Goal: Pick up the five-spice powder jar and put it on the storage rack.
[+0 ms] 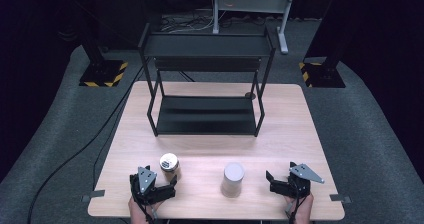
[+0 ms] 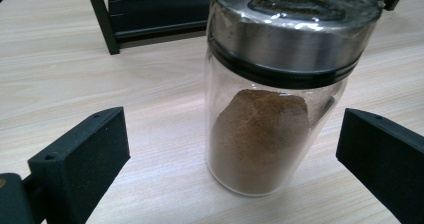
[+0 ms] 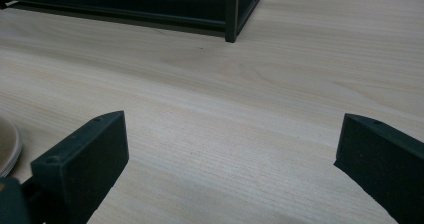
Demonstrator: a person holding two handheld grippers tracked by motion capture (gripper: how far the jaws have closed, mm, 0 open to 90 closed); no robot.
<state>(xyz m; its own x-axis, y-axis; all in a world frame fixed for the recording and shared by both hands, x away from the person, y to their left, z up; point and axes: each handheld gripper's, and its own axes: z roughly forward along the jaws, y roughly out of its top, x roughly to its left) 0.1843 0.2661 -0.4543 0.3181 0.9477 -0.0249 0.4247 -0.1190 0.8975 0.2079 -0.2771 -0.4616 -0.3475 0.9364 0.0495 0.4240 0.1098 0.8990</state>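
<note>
A glass jar (image 1: 169,164) with a metal lid, about half full of brown powder, stands upright near the front left of the wooden table (image 1: 210,149). My left gripper (image 1: 154,178) is open just behind it. In the left gripper view the jar (image 2: 265,129) stands between the jaws, nearer the right one and touching neither, and my left gripper (image 2: 233,121) holds nothing. A pale cup (image 1: 233,179) stands at the front middle. At the front right, my right gripper (image 1: 281,174) is open over bare wood (image 3: 232,129), with the cup's edge (image 3: 7,149) at its far left.
A black two-tier metal rack (image 1: 206,84) stands at the back middle of the table, both shelves bare; its front post (image 3: 231,14) shows ahead of the right gripper. A small dark disc (image 1: 250,96) lies by the rack's right rear leg. Cables run over the grey floor at the left.
</note>
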